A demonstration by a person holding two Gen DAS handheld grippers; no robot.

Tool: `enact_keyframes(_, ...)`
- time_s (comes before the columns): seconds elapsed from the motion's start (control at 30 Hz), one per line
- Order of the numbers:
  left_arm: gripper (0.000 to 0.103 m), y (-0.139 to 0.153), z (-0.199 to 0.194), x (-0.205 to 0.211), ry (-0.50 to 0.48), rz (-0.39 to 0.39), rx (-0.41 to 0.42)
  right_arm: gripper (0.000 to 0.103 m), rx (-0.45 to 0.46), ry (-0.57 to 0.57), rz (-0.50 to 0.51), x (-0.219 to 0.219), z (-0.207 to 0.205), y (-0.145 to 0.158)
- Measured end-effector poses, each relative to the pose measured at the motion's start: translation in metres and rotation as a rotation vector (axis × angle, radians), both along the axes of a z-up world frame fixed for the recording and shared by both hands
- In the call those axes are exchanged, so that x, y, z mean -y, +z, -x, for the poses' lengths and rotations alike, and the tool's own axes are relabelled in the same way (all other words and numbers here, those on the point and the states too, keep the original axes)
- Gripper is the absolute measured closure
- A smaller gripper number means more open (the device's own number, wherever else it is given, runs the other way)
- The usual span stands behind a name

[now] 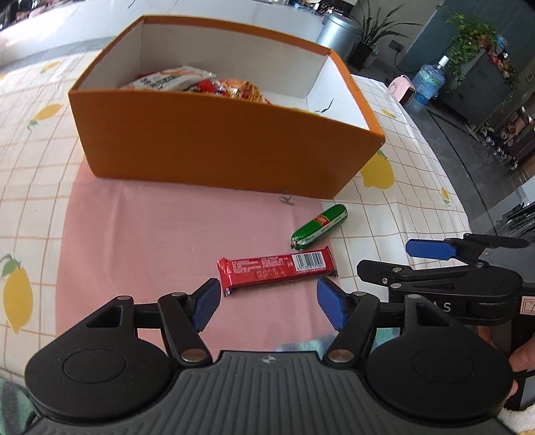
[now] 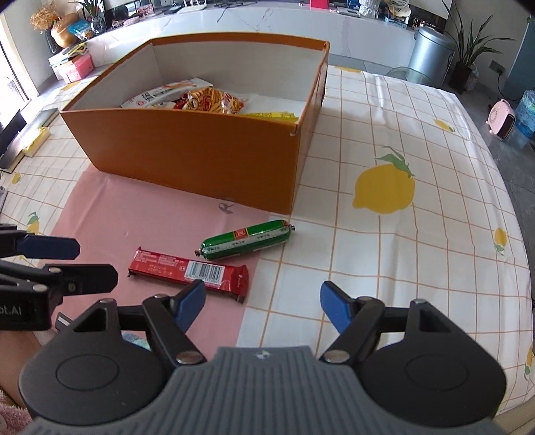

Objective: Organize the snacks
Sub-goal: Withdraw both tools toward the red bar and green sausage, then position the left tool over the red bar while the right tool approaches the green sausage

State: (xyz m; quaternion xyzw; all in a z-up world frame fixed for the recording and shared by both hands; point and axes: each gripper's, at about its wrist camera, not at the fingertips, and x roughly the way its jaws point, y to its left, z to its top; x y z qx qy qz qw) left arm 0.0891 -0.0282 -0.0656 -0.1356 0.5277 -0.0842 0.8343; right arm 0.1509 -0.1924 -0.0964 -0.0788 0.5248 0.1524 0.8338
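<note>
An orange cardboard box (image 1: 214, 147) (image 2: 187, 157) stands on the table and holds several snack packets (image 1: 197, 83) (image 2: 200, 98). In front of it a red snack bar (image 1: 277, 269) (image 2: 190, 271) lies flat on a pink mat (image 1: 160, 234) (image 2: 133, 221). A green sausage stick (image 1: 319, 227) (image 2: 245, 240) lies just beyond the bar at the mat's right edge. My left gripper (image 1: 269, 301) is open and empty, just short of the bar. My right gripper (image 2: 262, 306) is open and empty, near the bar's right end.
The table wears a white checked cloth with lemon prints (image 2: 384, 187). The table's right edge (image 1: 444, 174) drops to a grey floor with a water bottle (image 1: 428, 80), a metal bin (image 2: 431, 50) and plants (image 1: 371, 36). A white counter (image 2: 267, 20) runs behind.
</note>
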Motion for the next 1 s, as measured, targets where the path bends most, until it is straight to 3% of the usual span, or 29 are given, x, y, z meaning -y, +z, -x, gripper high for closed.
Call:
enact_keyframes(0.03, 0.027, -0.004, -0.001, -0.002, 0.029, 0.025, -0.02, 0.04, -0.013, 0.002, 0.011, -0.002, -0.003, -0.003)
enact_keyframes(0.3, 0.033, -0.031, -0.015, 0.0, 0.118, 0.123, -0.116, 0.042, -0.076, 0.052, 0.093, -0.015, -0.028, -0.019)
enact_keyframes(0.37, 0.037, -0.036, -0.018, 0.001, 0.119, 0.131, -0.134, 0.048, -0.116, 0.049, 0.087, -0.015, -0.036, -0.027)
enact_keyframes(0.43, 0.039, -0.039, -0.02, 0.001, 0.117, 0.135, -0.138, 0.057, -0.142, 0.033, 0.088, -0.015, -0.043, -0.033)
enact_keyframes(0.67, 0.047, -0.047, -0.026, -0.006, 0.157, 0.17, -0.139, 0.058, -0.152, 0.001, 0.113, -0.019, -0.054, -0.045)
enact_keyframes(0.9, 0.047, -0.048, -0.032, -0.018, 0.217, 0.194, -0.123, 0.062, -0.176, 0.107, 0.058, -0.035, -0.05, -0.051)
enact_keyframes(1.0, 0.04, -0.046, -0.034, -0.023, 0.236, 0.193, -0.121, 0.062, -0.18, 0.166, 0.011, -0.041, -0.047, -0.051)
